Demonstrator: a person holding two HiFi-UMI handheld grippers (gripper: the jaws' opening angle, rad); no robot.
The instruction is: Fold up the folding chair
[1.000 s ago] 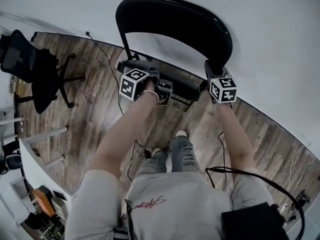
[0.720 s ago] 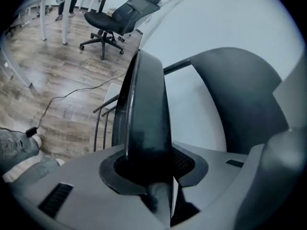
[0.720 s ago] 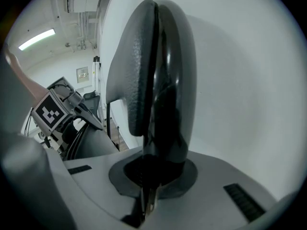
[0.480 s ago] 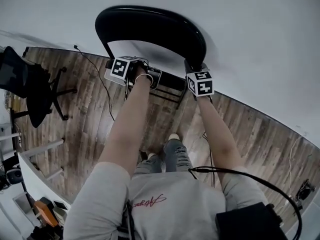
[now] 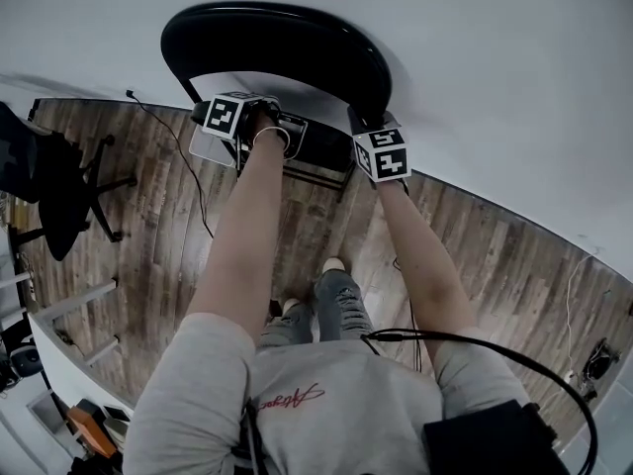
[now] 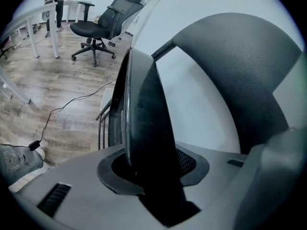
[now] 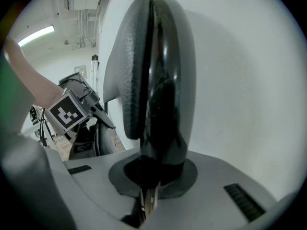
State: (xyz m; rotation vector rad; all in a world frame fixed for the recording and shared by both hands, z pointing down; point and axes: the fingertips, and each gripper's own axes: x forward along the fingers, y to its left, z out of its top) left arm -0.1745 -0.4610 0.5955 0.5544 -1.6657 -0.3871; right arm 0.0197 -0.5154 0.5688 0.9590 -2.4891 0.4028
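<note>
A black office chair (image 5: 45, 191) stands on a floor of grey-brown wood planks (image 5: 148, 226). Beyond the office chair rises a plain white wall (image 5: 495, 87). White desk legs (image 6: 41, 32) stand just beside the office chair, and a thin black cable (image 6: 72, 99) trails over the planks near it. A strip light (image 7: 37, 35) glows on the ceiling.

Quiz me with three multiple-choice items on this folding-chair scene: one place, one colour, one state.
1. In the head view the black swivel office chair stands: A far left; B far right; C bottom centre.
2. The wall behind the black metal-framed folding chair is: A white; B red; C green.
3. The right tongs are: A open, empty; B shut on that chair's padded black backrest; C holding a cable.
Answers: A, it sits at the left edge; A, plainly white; B, backrest edge clamped between them.
</note>
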